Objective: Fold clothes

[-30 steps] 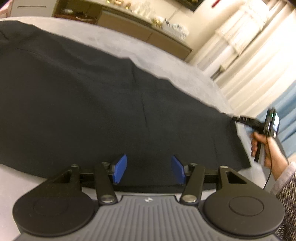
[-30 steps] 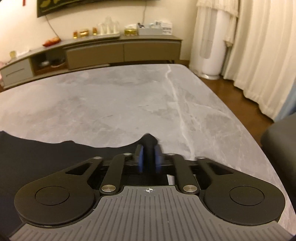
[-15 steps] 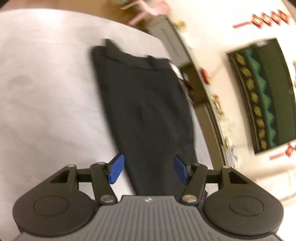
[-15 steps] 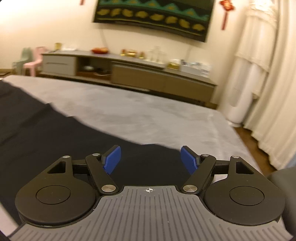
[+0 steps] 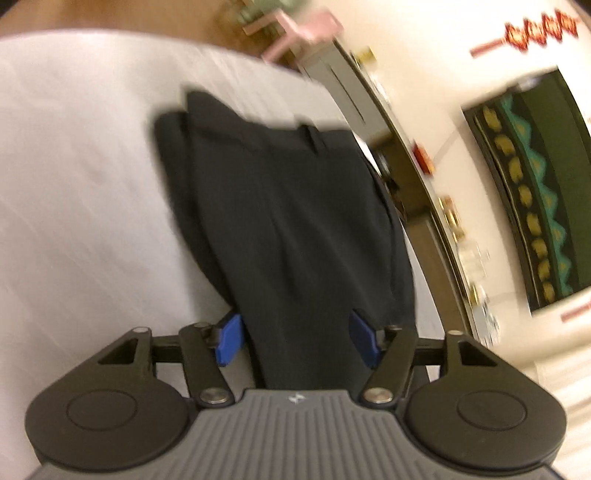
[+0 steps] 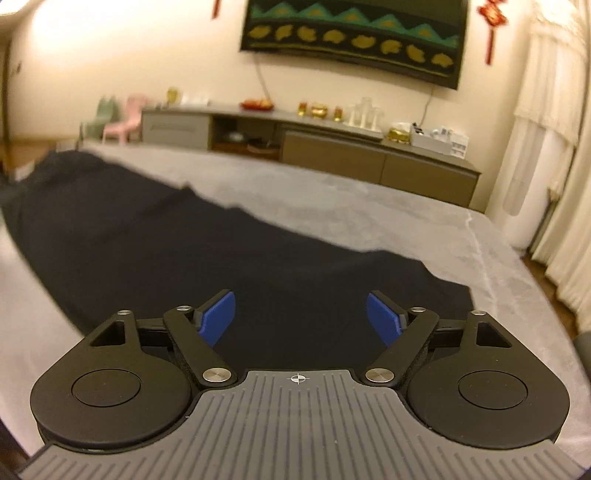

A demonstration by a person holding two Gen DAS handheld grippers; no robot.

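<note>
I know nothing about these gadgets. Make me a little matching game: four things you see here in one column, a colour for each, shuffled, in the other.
Things:
1. trousers
2. gripper fingertips
3. small chair
4. table

Colours:
a. pink
b. grey
c. black
d. blue

Pairs: 1-c, 2-d, 3-a, 4-b

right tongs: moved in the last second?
Yes. The right tongs let go of the long black trousers and tilted up: the dark patterned wall hanging, unseen a second ago, now sits above the long grey sideboard.
</note>
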